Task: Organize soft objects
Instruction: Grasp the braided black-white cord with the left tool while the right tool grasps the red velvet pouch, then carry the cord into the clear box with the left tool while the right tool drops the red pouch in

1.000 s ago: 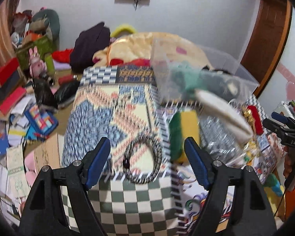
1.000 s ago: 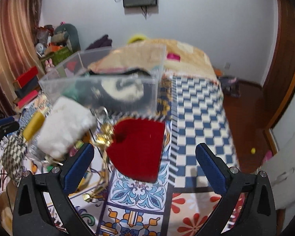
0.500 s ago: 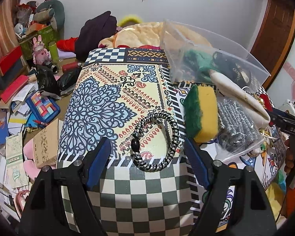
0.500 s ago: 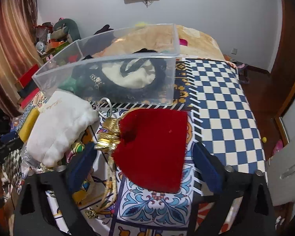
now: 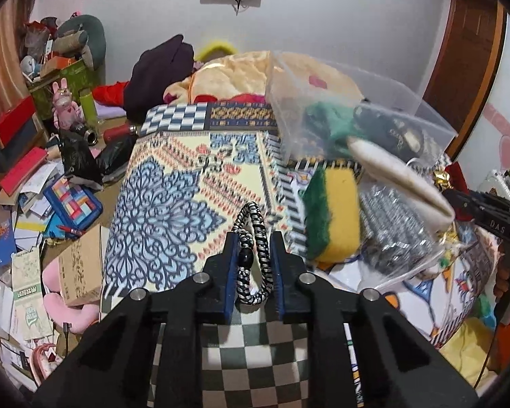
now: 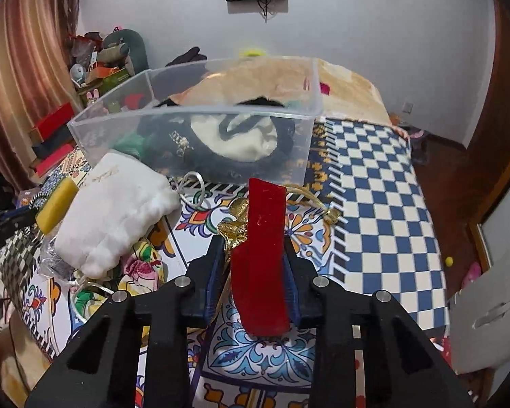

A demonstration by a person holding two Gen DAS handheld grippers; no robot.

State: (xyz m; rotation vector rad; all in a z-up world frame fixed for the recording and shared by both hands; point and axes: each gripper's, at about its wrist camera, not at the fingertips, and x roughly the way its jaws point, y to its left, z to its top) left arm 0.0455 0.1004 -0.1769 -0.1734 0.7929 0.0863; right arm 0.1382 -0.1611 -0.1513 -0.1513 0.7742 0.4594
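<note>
While pinching braided bracelet (image 5: 253, 258) near bed's near edge, left gripper (image 5: 253, 268) fingers pressed tight; right gripper (image 6: 255, 272) fingers closing on red pouch (image 6: 260, 255), long axis pointing toward clear bin (image 6: 193, 139) just beyond.

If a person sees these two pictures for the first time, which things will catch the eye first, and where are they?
In the right wrist view, the right gripper is closing on a bright red velvet pouch with gold cord, squeezed between its pads in front of the clear plastic bin. In the left wrist view, the left gripper pinches a black-and-white braided cord loop, with a yellow-and-green sponge just to its right on the patterned bedcover.
</note>
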